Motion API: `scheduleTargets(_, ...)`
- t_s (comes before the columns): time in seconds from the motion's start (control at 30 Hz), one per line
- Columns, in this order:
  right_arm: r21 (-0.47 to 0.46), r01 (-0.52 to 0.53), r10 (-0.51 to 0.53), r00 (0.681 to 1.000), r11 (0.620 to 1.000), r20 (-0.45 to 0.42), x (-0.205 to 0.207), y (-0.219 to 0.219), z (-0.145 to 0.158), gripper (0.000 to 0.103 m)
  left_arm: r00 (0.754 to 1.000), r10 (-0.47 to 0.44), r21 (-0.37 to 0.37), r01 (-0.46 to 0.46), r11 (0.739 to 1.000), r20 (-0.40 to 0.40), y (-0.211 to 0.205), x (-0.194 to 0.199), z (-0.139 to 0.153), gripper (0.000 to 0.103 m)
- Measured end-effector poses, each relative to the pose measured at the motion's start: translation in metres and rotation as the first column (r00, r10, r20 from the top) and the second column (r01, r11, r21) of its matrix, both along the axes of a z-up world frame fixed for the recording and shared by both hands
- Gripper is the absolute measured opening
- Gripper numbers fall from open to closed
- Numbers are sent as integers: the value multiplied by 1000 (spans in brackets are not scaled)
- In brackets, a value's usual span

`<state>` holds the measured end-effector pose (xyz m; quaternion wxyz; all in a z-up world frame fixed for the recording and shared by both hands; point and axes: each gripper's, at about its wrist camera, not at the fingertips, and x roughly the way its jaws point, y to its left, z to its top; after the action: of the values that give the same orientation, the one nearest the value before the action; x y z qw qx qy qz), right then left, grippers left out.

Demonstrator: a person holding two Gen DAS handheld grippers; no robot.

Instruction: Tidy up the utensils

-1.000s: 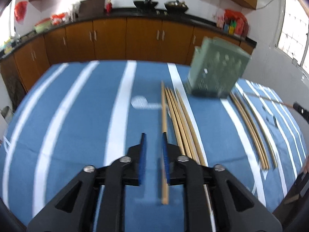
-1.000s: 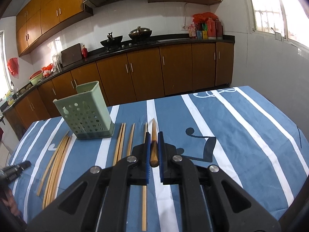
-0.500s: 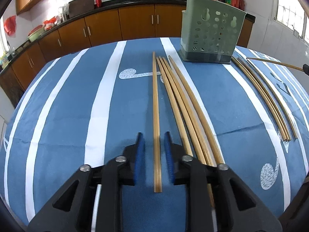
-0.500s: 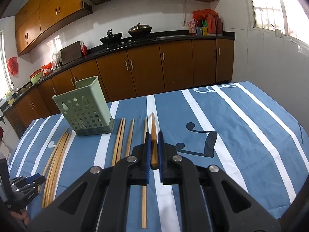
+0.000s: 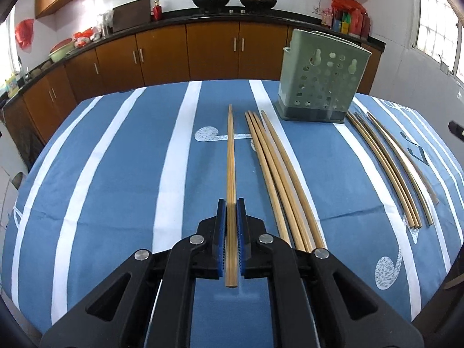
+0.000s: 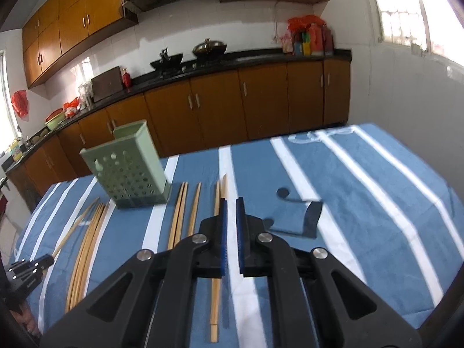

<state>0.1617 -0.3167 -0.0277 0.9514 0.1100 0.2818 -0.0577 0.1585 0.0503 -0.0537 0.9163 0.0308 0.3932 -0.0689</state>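
My left gripper (image 5: 231, 203) is shut on a wooden chopstick (image 5: 230, 156) that points away over the blue striped tablecloth (image 5: 121, 174). The green perforated utensil holder (image 5: 320, 76) stands at the far right of that view, and at the left in the right wrist view (image 6: 130, 165). My right gripper (image 6: 231, 203) is open and empty above the cloth. A chopstick (image 6: 224, 187) lies on the cloth just beyond its left finger. The left gripper (image 6: 29, 269) shows at the lower left of the right wrist view with a chopstick.
Several loose chopsticks (image 5: 278, 174) lie right of the held one, and more (image 5: 391, 168) lie right of the holder. In the right wrist view, chopsticks (image 6: 181, 211) lie between holder and gripper, others (image 6: 87, 246) at the left. Brown kitchen cabinets (image 5: 203, 52) stand behind the table.
My left gripper closed on the chopstick that lay between its fingers. My right gripper opened and let go of its chopstick, which now lies on the cloth.
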Motion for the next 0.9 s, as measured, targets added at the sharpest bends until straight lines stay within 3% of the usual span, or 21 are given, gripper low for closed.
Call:
scheduleTargets(0.13,46,-48,52,994,998,-93,6,6,-25,28,1000,7,1,-7,1000,-16,-2,2,-6,7)
scheduleTargets(0.33,30,-44,49,978,999,-202,7,9,-62,23,999,13,3,-13,1000,-46,-2,2,-18,7)
scheduleTargets(0.63,-16,-23,17,961,1000,-277,3,2,-87,23,998,29,5,-28,1000,-63,-1,1,-26,8)
scheduleTargets(0.9,-68,-17,-1,966,998,-258,-2,3,-89,9,998,38,14,-37,999,-51,-2,-7,-27,8)
